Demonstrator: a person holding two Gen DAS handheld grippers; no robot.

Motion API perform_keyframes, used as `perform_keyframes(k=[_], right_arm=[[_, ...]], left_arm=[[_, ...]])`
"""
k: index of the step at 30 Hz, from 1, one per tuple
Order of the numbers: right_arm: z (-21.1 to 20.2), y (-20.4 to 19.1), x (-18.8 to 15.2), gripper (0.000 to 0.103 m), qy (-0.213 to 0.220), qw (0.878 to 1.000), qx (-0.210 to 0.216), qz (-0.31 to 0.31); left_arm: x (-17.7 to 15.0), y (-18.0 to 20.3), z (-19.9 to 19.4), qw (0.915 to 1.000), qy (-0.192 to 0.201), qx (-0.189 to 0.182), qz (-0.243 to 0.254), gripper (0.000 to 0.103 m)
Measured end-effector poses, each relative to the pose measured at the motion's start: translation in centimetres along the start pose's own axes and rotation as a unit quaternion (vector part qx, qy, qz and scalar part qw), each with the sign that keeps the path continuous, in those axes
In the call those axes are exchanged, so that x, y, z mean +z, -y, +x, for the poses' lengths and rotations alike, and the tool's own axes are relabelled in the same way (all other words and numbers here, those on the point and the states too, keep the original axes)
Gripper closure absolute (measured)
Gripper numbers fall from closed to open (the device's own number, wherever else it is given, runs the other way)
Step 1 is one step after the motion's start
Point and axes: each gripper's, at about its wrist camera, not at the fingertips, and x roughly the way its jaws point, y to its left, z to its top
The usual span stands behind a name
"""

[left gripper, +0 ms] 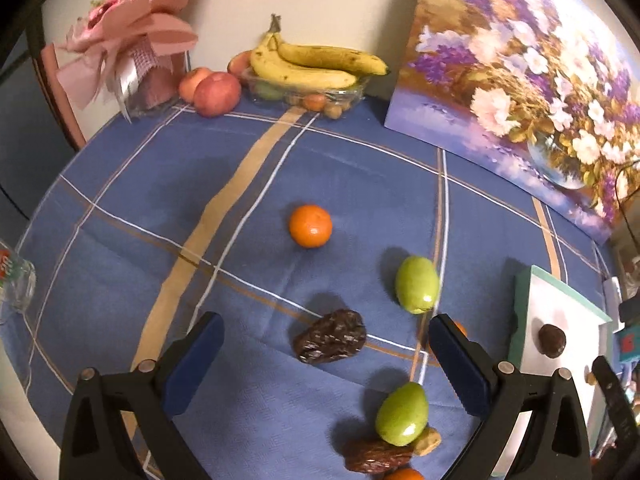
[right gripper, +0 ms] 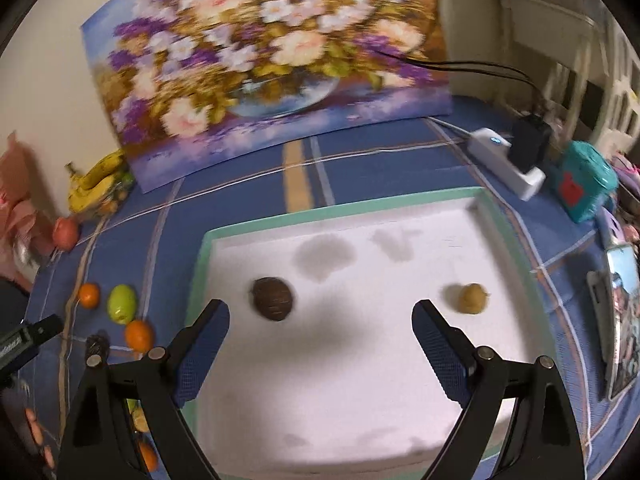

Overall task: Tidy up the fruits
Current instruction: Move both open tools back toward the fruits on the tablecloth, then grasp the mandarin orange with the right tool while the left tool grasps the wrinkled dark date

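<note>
Tablecloth (left gripper: 120,248): blue with tan and white stripes, covering the whole table; loose fruit scattered over it.
Painting (right gripper: 276,52): flowers in a vase, propped against the wall at the back of the table.
Tray (right gripper: 496,216): white with a green rim, lying flat below the right gripper; holds a dark brown round fruit (right gripper: 274,299) toward its left and a small yellowish fruit (right gripper: 474,298) toward its right, well apart.
Fruit container (left gripper: 352,96): clear, at the back wall, bananas (left gripper: 316,64) on top; two red apples (left gripper: 212,90) just beside it on the cloth.
Left gripper (left gripper: 326,364): jaws spread wide, nothing between the pads, hanging above the loose fruit.
Right gripper (right gripper: 320,350): jaws spread wide, empty, above the tray's near half.
Tangerine (left gripper: 310,226): alone near mid-cloth.
Green fruits: one (left gripper: 416,284) near the tray's left edge, another (left gripper: 402,414) closer in, touching a date (left gripper: 376,456).
Dark date (left gripper: 331,336): wrinkled, lying between the left gripper's fingers in view, untouched.
Other tangerines: one partly hidden behind the left gripper's right finger, one cut off at the bottom edge.
</note>
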Motion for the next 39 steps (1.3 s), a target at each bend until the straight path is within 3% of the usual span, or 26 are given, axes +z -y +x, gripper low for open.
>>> perform_keyframes(k=[7, 13, 20, 25, 28, 39], right_arm=[[-0.3, -4.1, 0.0, 0.010, 0.003, 0.999, 0.043, -0.019], [-1.4, -8.0, 0.3, 0.010, 0.023, 0.996, 0.074, -0.052], [-1.1, -11.6, 0.7, 0.010, 0.004, 0.991, 0.107, -0.075], [-0.3, -13.3, 1.3, 0.014, -0.018, 0.989, 0.126, -0.078], [0.3, -14.5, 1.8, 0.028, -0.033, 0.987, 0.127, -0.088], [5.8, -16.2, 1.6, 0.048, -0.146, 0.977, 0.131, -0.084]], left_arm=[[1.4, -4.8, -0.7, 0.9975, 0.017, -0.047, -0.049, 0.000], [2.5, -8.1, -1.6, 0.9966, 0.038, -0.034, -0.066, 0.000], [3.0, -9.7, -1.5, 0.9926, 0.035, -0.065, -0.097, 0.001], [2.8, -8.4, 0.0, 0.9926, -0.002, -0.084, -0.088, 0.001], [2.3, -7.2, 1.4, 0.9925, -0.030, -0.091, -0.076, 0.005], [0.5, -5.4, 5.4, 0.9819, -0.108, -0.125, -0.093, 0.021]])
